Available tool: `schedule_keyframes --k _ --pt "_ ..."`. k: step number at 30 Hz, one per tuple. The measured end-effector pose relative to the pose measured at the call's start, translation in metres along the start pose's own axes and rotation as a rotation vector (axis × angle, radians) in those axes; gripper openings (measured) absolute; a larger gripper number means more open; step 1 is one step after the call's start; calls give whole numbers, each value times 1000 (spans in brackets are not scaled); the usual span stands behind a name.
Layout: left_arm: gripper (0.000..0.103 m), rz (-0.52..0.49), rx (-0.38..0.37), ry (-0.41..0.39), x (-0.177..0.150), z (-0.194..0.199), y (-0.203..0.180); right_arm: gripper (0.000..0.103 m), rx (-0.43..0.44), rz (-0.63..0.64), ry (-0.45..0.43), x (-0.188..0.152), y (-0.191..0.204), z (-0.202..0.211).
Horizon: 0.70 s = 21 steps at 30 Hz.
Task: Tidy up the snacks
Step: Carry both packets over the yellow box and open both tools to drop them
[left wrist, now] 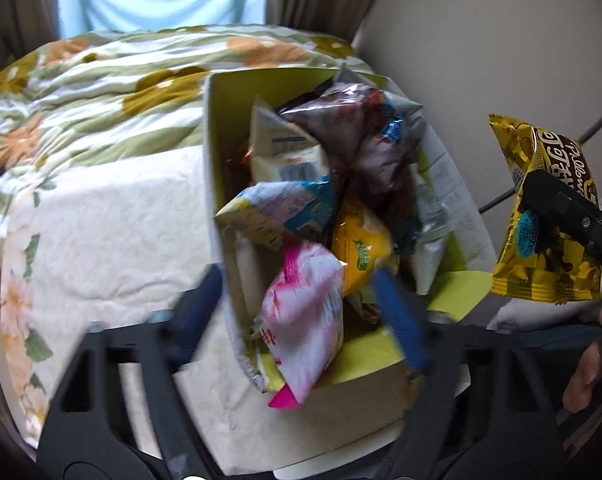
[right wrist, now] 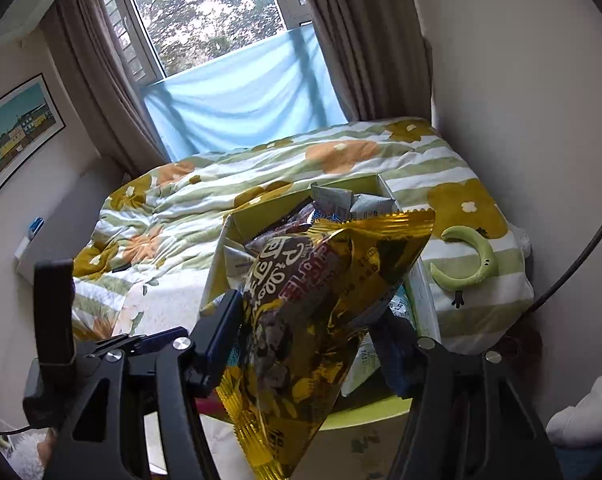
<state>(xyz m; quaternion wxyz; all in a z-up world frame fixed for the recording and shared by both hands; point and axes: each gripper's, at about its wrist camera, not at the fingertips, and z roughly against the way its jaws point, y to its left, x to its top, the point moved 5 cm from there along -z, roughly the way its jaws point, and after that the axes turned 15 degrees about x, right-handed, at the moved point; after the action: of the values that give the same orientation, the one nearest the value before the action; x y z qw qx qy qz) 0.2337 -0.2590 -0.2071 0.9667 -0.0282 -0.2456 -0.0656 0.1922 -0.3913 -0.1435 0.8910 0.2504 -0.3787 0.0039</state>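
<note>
An open cardboard box (left wrist: 212, 140) with a green inside stands on the bed, heaped with several snack packets. A pink packet (left wrist: 305, 320) lies at its near end and pokes over the rim, next to a yellow one (left wrist: 361, 248). My left gripper (left wrist: 301, 320) hangs over that end, open wide. Its blue fingers (left wrist: 401, 320) straddle the pink packet without touching it. My right gripper (right wrist: 309, 344) is shut on a gold and brown snack packet (right wrist: 321, 312), held up just right of the box (right wrist: 269, 210). The left wrist view shows the same gold packet (left wrist: 541, 264) at its right edge.
The box rests on a floral quilt (right wrist: 189, 208) that covers the bed. A green crescent plush (right wrist: 473, 260) lies on a striped pillow to the right. A wall runs close along the right side, and a curtained window (right wrist: 237, 92) is behind. A person's hand (left wrist: 589, 368) shows low right.
</note>
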Motion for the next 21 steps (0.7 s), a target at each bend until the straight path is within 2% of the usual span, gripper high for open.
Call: schedule_keyframes --k 3,7,12,17,21 --pt "98 58 -6 -18 -4 8 19 58 22 11 19 -2 -4 -4" --pt "98 64 48 -41 -8 22 38 58 42 39 49 -8 1 -12" --pt "98 79 82 -83 -5 41 56 58 75 74 92 -10 14 -22" --pt "98 107 107 -93 -6 50 68 59 127 130 179 -7 27 -46" --pt "98 131 135 -85 -14 52 76 60 175 106 237 -12 26 -69"
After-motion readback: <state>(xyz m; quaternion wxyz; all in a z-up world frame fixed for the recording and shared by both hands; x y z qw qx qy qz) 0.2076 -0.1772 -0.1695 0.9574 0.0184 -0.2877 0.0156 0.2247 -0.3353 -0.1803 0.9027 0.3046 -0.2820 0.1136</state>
